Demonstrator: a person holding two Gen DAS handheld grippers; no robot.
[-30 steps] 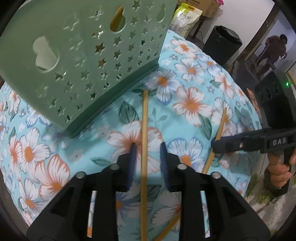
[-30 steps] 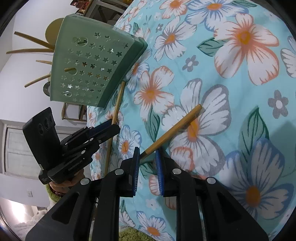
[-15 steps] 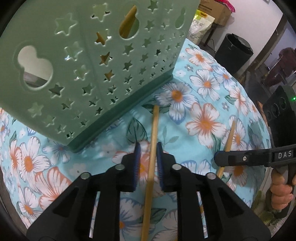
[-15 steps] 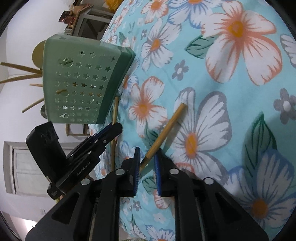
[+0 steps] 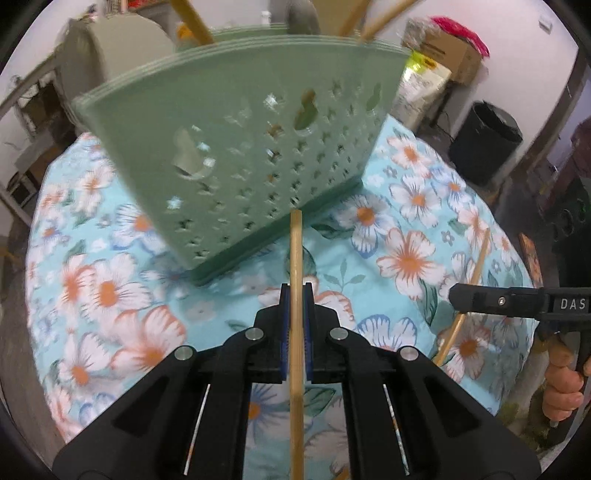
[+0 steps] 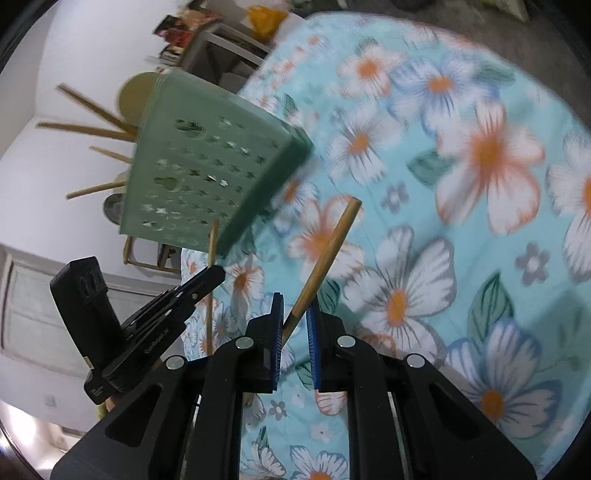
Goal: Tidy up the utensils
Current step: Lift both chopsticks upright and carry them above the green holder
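Each chopstick is light, stiff and smooth, prone to pivot. The left gripper (image 5: 295,325) pinches one chopstick (image 5: 296,258) mid-shaft, while the right gripper (image 6: 295,325) pinches the other chopstick (image 6: 325,258) near its end; both hang above the table's (image 5: 110,258) middle, beside the green basket (image 5: 240,147).

motion blurs the green basket (image 5: 258,147), and the frame edge crops its chopsticks (image 5: 192,22).

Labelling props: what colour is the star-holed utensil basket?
Pale sage green; the utensil basket shows best in the left wrist view.
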